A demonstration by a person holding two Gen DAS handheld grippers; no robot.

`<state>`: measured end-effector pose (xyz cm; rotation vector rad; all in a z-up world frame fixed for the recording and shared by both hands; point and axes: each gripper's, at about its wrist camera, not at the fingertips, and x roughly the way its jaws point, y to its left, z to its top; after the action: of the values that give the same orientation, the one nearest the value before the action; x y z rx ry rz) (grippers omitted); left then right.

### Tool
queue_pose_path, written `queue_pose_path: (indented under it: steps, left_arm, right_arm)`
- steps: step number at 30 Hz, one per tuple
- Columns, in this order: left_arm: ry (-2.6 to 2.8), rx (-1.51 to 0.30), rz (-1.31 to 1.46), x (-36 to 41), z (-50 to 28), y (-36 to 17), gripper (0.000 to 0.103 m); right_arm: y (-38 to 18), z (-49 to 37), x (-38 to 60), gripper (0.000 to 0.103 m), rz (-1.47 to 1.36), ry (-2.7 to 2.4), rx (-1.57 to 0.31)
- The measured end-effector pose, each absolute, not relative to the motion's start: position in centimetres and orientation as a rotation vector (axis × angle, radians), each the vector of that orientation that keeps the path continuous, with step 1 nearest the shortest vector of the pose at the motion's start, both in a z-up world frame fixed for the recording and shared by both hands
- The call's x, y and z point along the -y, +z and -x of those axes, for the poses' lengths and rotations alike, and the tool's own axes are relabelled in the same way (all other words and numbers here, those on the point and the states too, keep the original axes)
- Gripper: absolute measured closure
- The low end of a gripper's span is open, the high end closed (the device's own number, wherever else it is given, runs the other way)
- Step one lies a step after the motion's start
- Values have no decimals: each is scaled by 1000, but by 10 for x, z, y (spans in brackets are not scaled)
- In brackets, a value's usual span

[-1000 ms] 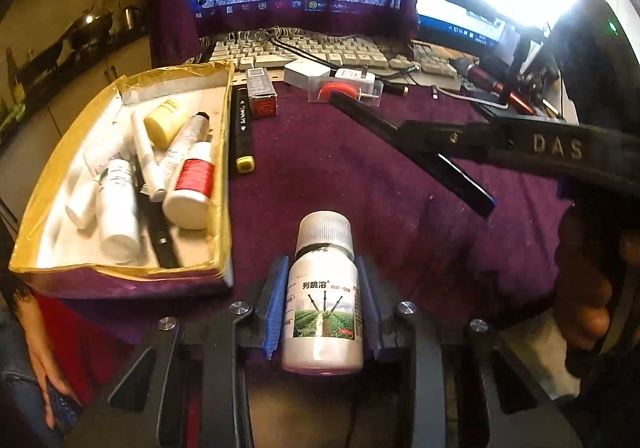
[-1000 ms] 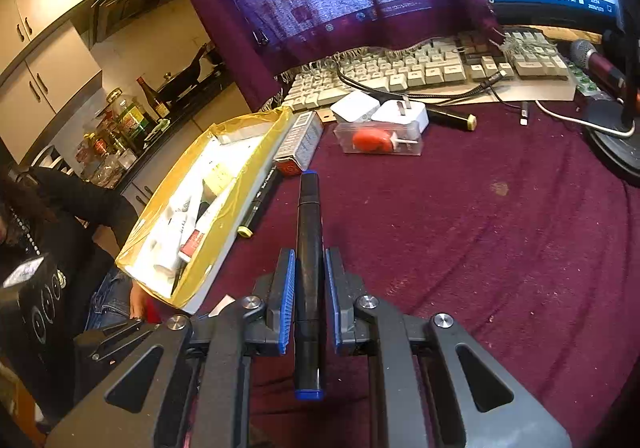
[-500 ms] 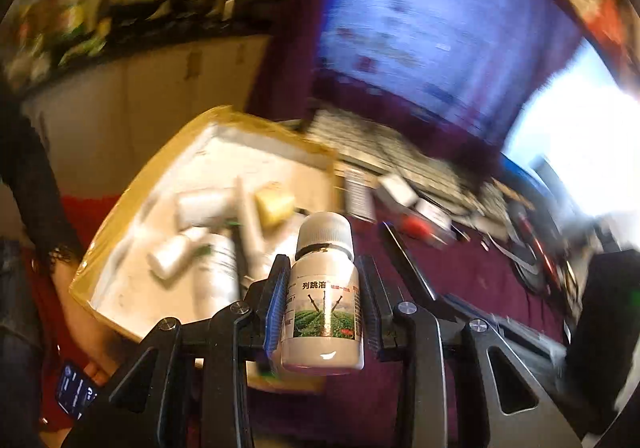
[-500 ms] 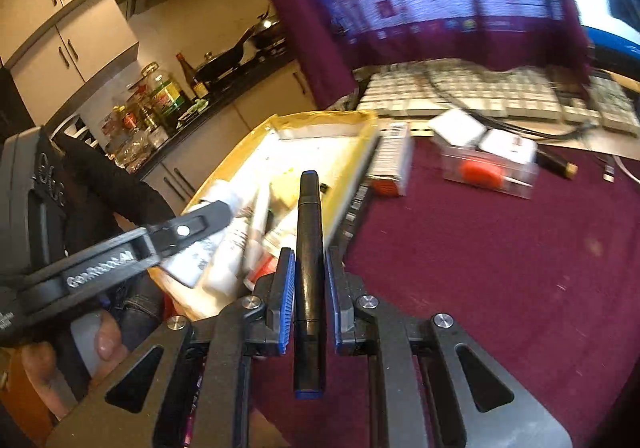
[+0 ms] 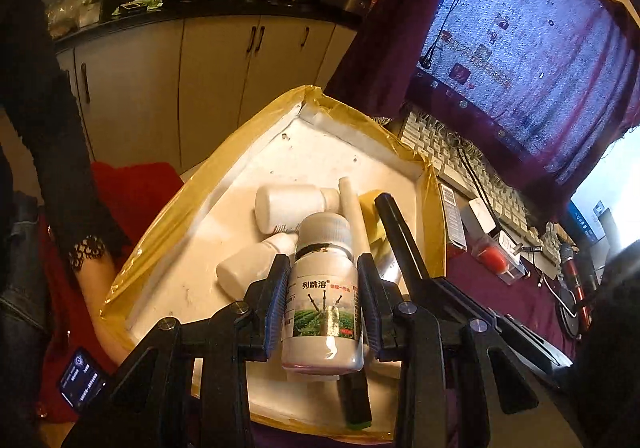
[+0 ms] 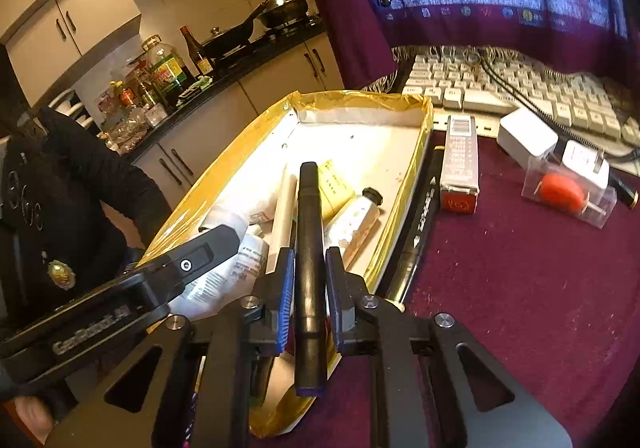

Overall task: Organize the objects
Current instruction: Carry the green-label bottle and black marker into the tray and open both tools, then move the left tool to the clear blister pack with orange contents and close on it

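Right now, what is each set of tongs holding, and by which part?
Left tongs: white labelled bottle, pads on its labelled body below the cap. Right tongs: black marker between the pads, around mid-barrel; visible gaps, jaws just eased open, so grip looks loose.

1. We see warm, dim indoor light in both views, with dark vignetted corners.
2. A monitor at the left view's right edge is blown out white.
3. Glare gleams on the tray's yellow rim.
4. Fisheye distortion bends the cabinets and edges; both views are sharp.
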<state>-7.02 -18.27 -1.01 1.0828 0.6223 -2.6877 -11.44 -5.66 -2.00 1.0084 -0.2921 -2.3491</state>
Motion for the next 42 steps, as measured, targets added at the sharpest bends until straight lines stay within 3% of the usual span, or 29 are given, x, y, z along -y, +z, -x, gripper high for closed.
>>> queue_pose_path:
  steps: [2,4,6,10,15,18,26,33,37,42]
  left_arm:
    - [-2721,-633,-1061,180,65,-8,69]
    - [-2761,-672,-985,176,55,0,48]
    - [-2806,-698,-871,169,42,11,37]
    - [-2910,-600,-784,148,23,27,33]
    - [-2958,-700,-915,133,36,20,32]
    - [-2975,-657,-984,112,44,15,32]
    - [-3072,-358,-1135,47,86,24,32]
    - [-3092,-101,-1240,-3,187,29,32]
    - [-3111,173,-1435,-35,234,2,32]
    - [-3066,225,-1600,-39,239,-15,32]
  right_arm:
    - [-13,106,40,84,-936,-2365,361]
    - [-6,96,22,67,-864,-2409,401]
    - [1,83,-1,63,-806,-2471,422]
    - [1,70,-39,63,-821,-2569,419]
    - [-15,71,-84,63,-898,-2609,493]
    - [-20,71,-103,63,-933,-2625,485]
    - [-24,69,-155,63,-943,-2699,567]
    - [-37,71,-177,63,-961,-2696,707]
    - [-36,71,-176,63,-950,-2668,698]
    - [-37,72,-179,63,-945,-2633,725]
